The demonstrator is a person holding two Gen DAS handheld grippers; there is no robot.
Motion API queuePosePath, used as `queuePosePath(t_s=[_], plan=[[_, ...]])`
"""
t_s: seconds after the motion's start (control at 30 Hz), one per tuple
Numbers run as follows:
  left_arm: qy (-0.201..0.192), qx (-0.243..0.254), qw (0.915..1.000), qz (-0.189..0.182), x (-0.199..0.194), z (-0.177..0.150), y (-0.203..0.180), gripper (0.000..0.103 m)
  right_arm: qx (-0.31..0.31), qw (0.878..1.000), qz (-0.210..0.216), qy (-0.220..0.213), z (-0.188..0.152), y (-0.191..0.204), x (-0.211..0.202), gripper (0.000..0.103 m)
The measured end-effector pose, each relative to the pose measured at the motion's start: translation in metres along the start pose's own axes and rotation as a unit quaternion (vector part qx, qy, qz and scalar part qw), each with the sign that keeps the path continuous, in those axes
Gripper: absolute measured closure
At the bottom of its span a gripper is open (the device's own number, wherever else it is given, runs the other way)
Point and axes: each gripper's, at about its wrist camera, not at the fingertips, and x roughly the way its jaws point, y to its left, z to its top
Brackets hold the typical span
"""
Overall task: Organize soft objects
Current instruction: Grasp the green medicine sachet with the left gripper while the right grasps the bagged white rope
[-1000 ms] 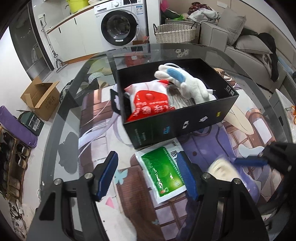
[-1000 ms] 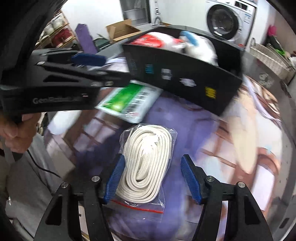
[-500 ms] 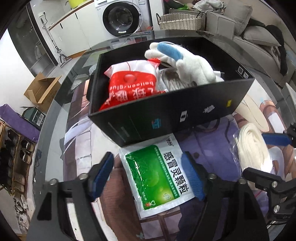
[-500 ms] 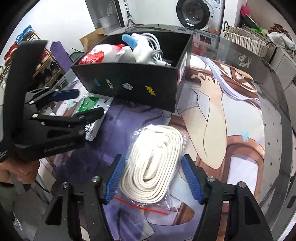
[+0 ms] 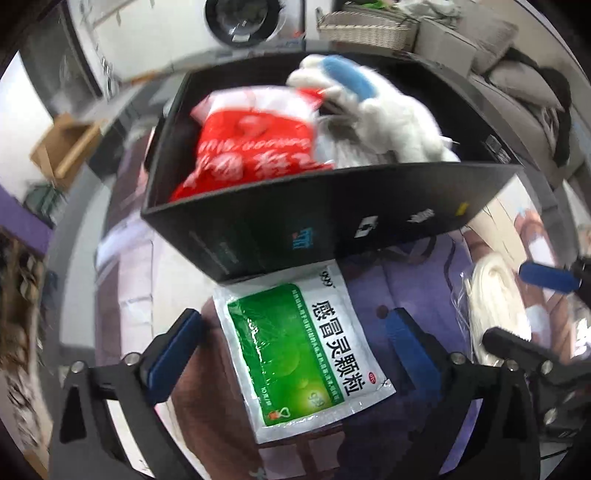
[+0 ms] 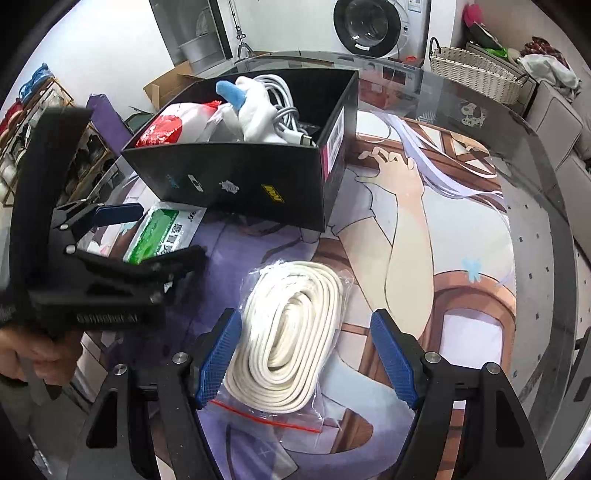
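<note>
A green and white sachet (image 5: 306, 354) lies flat on the mat just in front of the black box (image 5: 332, 221). My left gripper (image 5: 295, 343) is open, its blue pads on either side of the sachet. A bagged coil of white rope (image 6: 291, 339) lies on the mat; my right gripper (image 6: 310, 362) is open around its near end. The box (image 6: 240, 181) holds a red and white bag (image 5: 251, 147), a white and blue plush toy (image 5: 380, 107) and a white cable (image 6: 284, 103). The sachet (image 6: 162, 232) and left gripper (image 6: 162, 240) also show in the right wrist view.
The box stands on a printed mat (image 6: 424, 258) over a round glass table (image 6: 546, 155). Behind are a washing machine (image 6: 373, 26), a wicker basket (image 6: 476, 74), a sofa (image 5: 517, 74) and a cardboard box (image 5: 62, 147) on the floor.
My left gripper has moved forward and down so the sachet now sits between its pads. My right gripper has swung to face the box and stays open around the rope.
</note>
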Motion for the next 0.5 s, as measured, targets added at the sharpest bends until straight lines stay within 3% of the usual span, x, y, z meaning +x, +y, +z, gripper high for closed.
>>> queuePosePath(t_s=[0.07,0.1,0.17,0.2,0.23,0.3,0.5], plan=[[-0.002,0.000,1.0000,-0.001,-0.001,-0.003,0.003,0.000,-0.005,1.000,-0.003,0.001,-0.001,0.000,0.001,0.029],[-0.010,-0.008,0.9999,-0.004,-0.003,-0.007,0.007,0.005,-0.005,1.000,0.000,0.003,-0.003,0.000,0.002,0.029],[-0.035,0.008,0.9993,-0.007,-0.011,-0.014,0.006,0.023,-0.007,1.000,0.001,0.004,-0.004,0.000,0.004,0.027],[-0.038,0.020,0.9990,-0.014,-0.015,-0.016,0.005,0.042,-0.010,1.000,0.000,0.005,-0.005,0.001,0.004,0.026],[-0.036,0.023,0.9989,-0.018,-0.017,-0.017,0.005,0.052,-0.013,1.000,0.000,0.006,-0.004,0.002,0.007,0.024],[-0.037,0.026,0.9988,-0.019,-0.020,-0.020,0.007,0.062,-0.021,1.000,-0.004,0.007,-0.003,0.003,0.011,0.023],[-0.026,0.040,0.9979,-0.044,-0.028,-0.035,0.015,0.069,-0.053,0.999,-0.004,0.003,-0.007,0.016,0.012,0.021]])
